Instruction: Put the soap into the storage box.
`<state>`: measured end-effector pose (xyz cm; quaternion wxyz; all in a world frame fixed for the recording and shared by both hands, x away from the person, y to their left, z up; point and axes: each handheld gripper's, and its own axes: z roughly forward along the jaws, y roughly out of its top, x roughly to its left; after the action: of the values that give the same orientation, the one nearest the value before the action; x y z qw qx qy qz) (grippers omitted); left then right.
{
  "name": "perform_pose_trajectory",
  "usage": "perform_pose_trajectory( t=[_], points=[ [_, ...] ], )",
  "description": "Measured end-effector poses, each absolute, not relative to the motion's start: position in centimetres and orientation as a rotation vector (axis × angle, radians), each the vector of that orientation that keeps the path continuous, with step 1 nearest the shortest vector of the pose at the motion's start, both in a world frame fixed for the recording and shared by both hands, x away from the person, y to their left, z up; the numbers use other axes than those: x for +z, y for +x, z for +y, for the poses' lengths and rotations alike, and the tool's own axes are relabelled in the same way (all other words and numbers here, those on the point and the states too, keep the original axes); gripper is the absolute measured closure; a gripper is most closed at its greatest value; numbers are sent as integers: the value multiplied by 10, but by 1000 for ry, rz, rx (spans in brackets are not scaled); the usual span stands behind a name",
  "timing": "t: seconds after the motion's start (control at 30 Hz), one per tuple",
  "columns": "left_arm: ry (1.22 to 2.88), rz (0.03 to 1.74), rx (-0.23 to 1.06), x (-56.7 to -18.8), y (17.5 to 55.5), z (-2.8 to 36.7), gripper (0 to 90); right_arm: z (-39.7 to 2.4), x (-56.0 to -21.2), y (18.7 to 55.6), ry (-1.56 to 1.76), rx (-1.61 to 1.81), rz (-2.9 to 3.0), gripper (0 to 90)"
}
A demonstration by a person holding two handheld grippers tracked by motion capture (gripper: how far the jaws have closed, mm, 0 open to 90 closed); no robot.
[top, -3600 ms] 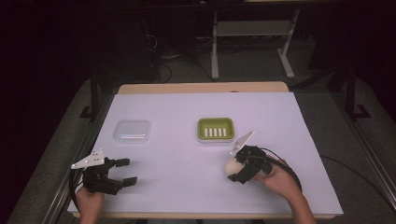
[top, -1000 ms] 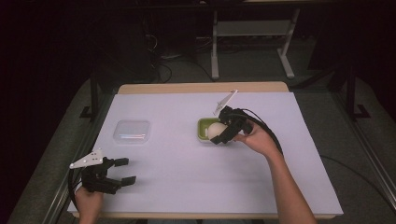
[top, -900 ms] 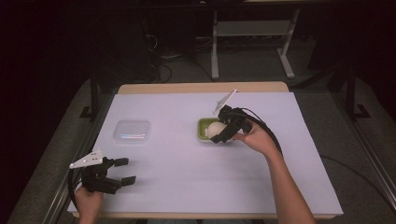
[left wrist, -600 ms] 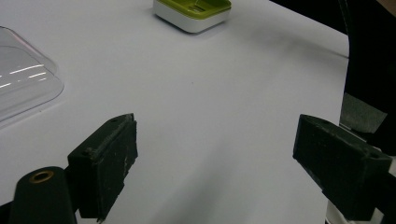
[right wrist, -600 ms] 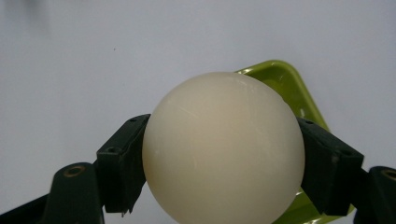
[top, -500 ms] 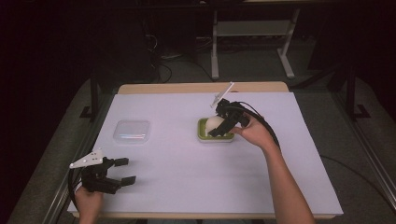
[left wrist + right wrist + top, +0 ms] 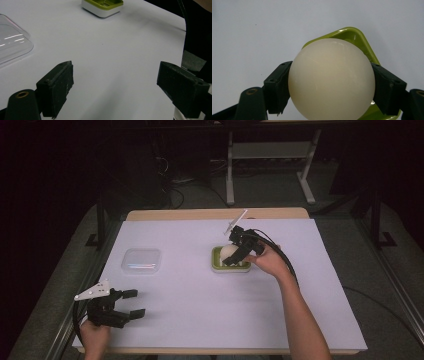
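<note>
The cream ball (image 7: 331,79) is clamped between the right gripper (image 7: 332,90) jaws, directly above the green tray (image 7: 362,42), seemingly for release into it. The left gripper (image 7: 120,92) is held wide open and empty, well clear.

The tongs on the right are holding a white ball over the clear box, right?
Not quite. The right tongs do hold the white ball, but over the green tray, not the clear box. The right gripper view shows the green tray just behind the ball; the box lies apart, further left in the high view.
</note>
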<state>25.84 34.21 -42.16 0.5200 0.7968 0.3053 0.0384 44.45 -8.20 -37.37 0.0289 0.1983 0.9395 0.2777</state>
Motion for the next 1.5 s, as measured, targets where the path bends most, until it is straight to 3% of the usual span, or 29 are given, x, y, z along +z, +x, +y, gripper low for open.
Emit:
perform_pose_trajectory(
  t=[1.5],
  points=[
    [1912,729,92,-422,258,342,131,-78,-403,464,727,775,2896,245]
  ],
)
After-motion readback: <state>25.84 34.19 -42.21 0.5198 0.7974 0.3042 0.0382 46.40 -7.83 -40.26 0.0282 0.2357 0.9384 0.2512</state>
